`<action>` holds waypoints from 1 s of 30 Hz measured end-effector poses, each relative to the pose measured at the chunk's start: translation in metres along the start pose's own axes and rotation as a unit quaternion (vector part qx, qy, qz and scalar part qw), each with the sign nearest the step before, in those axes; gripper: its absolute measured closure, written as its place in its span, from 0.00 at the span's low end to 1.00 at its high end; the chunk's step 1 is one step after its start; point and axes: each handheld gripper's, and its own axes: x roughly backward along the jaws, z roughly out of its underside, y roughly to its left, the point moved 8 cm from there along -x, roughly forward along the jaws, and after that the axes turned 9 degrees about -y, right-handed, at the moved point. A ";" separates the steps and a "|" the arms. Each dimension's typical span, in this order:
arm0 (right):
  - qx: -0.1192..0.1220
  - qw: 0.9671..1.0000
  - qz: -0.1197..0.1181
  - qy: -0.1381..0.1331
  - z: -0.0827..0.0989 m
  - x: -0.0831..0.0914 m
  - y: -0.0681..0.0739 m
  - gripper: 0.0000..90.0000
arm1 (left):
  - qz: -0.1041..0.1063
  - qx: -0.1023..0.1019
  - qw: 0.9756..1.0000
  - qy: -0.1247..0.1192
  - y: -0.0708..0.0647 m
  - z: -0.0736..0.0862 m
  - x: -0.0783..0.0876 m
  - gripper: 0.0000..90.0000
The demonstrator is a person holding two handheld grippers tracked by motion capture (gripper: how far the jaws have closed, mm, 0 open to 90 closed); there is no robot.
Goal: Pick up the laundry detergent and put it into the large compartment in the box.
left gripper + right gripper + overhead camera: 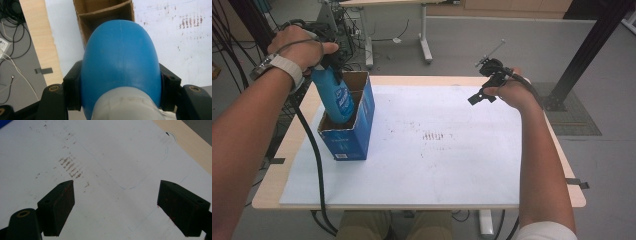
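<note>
A blue plastic bottle (337,97) with a pale collar near its neck (125,103) stands partly inside the near compartment of a blue cardboard box (354,135). My left gripper (329,62) is shut on the bottle's upper part, its black pads (72,85) pressing both sides of the blue body (120,60). The box's brown interior and divider (105,12) show past the bottle. My right gripper (484,92) hovers over the far right of the white mat (437,150), jaws wide apart with nothing between its pads (60,205).
The white mat covers a light wooden table (277,175); brown smudges (434,136) mark its middle. A black cable (314,155) trails from the left gripper over the table's left side. Beyond the table are desk legs (426,47) and a black post (584,55).
</note>
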 end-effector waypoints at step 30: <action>-0.003 1.000 0.000 -0.002 0.004 0.001 0.000 0.16 | -0.004 -0.007 1.000 0.004 -0.001 0.001 -0.029 0.42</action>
